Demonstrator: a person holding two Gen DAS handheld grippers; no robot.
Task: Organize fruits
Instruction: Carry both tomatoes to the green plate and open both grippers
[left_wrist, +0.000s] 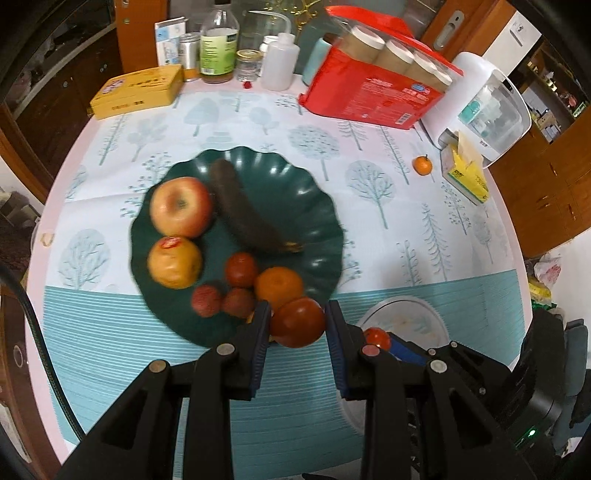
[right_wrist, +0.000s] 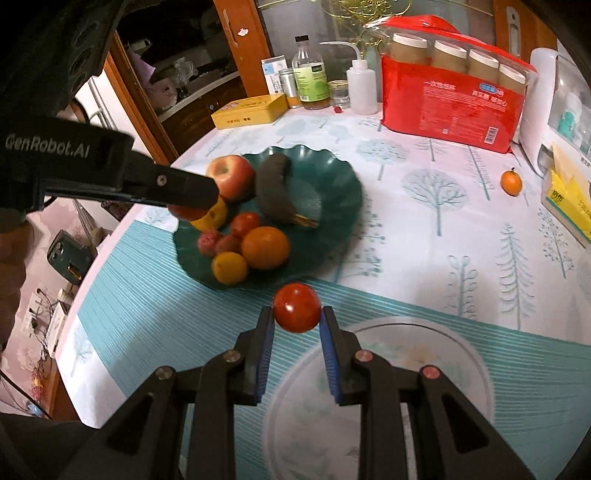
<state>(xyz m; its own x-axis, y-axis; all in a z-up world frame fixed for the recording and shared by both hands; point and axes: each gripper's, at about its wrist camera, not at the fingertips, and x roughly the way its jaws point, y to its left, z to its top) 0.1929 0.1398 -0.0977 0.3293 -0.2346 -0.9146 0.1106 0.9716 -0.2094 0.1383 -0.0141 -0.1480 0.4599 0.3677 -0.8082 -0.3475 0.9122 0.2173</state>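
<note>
My left gripper (left_wrist: 297, 314) is shut on a red tomato (left_wrist: 297, 325) above the near rim of a dark green plate (left_wrist: 314, 206). The plate holds a red apple (left_wrist: 181, 206), a yellow apple (left_wrist: 174, 262), a dark banana (left_wrist: 243, 212), an orange (left_wrist: 279, 284), a small tomato (left_wrist: 242, 270) and two lychees (left_wrist: 207, 300). My right gripper (right_wrist: 297, 312) is shut on a second red tomato (right_wrist: 296, 307), held over the far rim of a white plate (right_wrist: 461, 354). The left gripper (right_wrist: 184, 195) also shows in the right wrist view, over the green plate's (right_wrist: 332, 177) left side.
A small orange (left_wrist: 422, 164) lies alone on the tablecloth at the right, near a yellow tissue pack (left_wrist: 467, 173). At the table's back stand a red cup pack (left_wrist: 373, 92), a white appliance (left_wrist: 484, 110), bottles (left_wrist: 218, 44) and a yellow tin (left_wrist: 138, 90).
</note>
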